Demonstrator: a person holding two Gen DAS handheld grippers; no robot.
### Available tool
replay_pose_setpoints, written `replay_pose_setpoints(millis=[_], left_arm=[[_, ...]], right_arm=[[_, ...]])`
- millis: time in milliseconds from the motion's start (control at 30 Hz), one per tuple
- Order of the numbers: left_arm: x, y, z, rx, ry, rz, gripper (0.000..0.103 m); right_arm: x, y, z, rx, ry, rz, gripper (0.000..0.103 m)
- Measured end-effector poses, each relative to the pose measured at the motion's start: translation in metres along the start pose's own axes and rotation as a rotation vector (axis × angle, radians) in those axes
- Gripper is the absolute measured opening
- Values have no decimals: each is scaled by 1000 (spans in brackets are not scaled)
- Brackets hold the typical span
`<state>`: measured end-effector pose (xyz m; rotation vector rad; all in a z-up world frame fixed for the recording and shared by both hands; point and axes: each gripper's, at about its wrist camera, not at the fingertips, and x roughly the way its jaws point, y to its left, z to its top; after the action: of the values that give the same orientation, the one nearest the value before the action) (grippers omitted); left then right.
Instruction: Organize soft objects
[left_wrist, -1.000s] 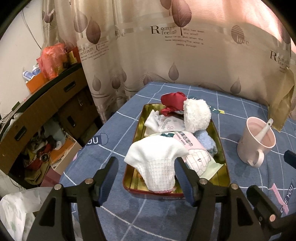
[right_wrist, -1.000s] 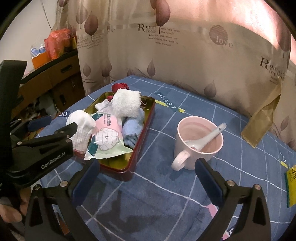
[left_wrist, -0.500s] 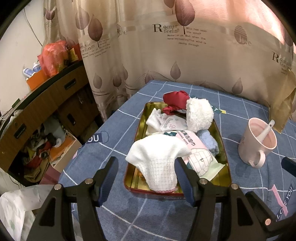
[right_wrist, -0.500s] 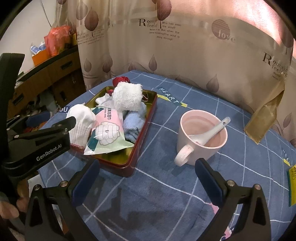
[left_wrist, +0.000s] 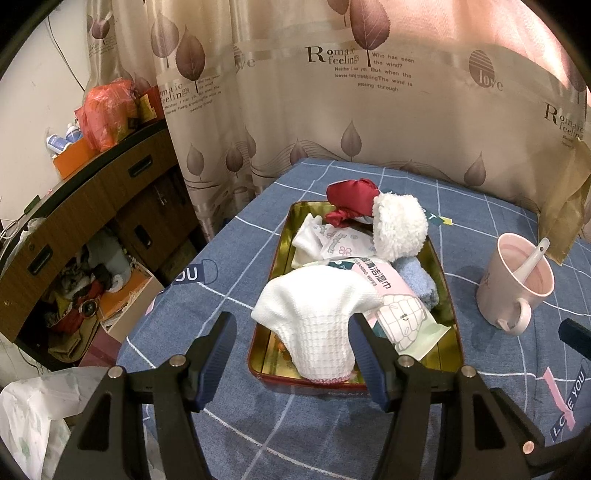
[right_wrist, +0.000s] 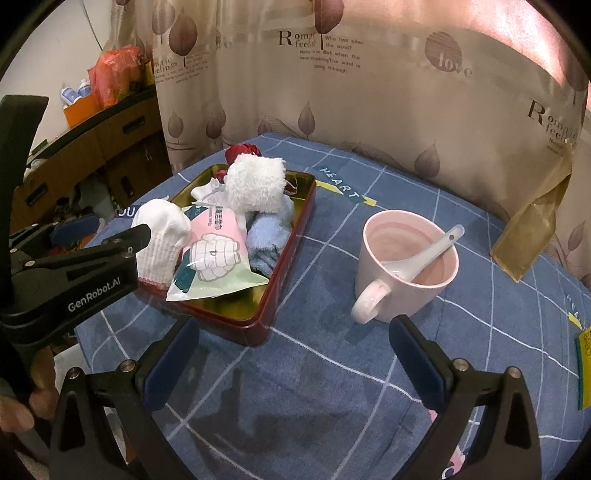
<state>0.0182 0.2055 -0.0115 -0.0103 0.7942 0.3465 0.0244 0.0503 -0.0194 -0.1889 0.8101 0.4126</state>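
A red-rimmed gold tin tray (left_wrist: 451, 312) (right_wrist: 291, 236) on the blue checked tablecloth holds soft things: a white knit cloth (left_wrist: 314, 317) (right_wrist: 160, 236) at its near end, a wet-wipes pack (left_wrist: 399, 306) (right_wrist: 214, 258), a blue towel (left_wrist: 417, 280) (right_wrist: 267, 240), a fluffy white roll (left_wrist: 399, 227) (right_wrist: 256, 184), a red pouch (left_wrist: 351, 201) and a small white packet (left_wrist: 332, 240). My left gripper (left_wrist: 293, 354) is open, just short of the white cloth. My right gripper (right_wrist: 291, 367) is open and empty over bare tablecloth, between tray and mug.
A pink mug (right_wrist: 406, 258) (left_wrist: 517, 284) with a white spoon stands right of the tray. A gold bag (right_wrist: 535, 229) leans on the curtain at the back right. A wooden cabinet (left_wrist: 74, 229) and floor clutter lie beyond the table's left edge.
Both grippers have drifted slightly; the view has shifted a little. The objects in the tray have not moved.
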Motion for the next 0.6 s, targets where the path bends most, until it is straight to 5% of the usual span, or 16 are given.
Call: replay_pose_setpoints(millis=[600], left_arm=[[1, 1, 0, 0, 3, -1, 64]], right_arm=[[7, 1, -5, 7, 20, 4, 102]])
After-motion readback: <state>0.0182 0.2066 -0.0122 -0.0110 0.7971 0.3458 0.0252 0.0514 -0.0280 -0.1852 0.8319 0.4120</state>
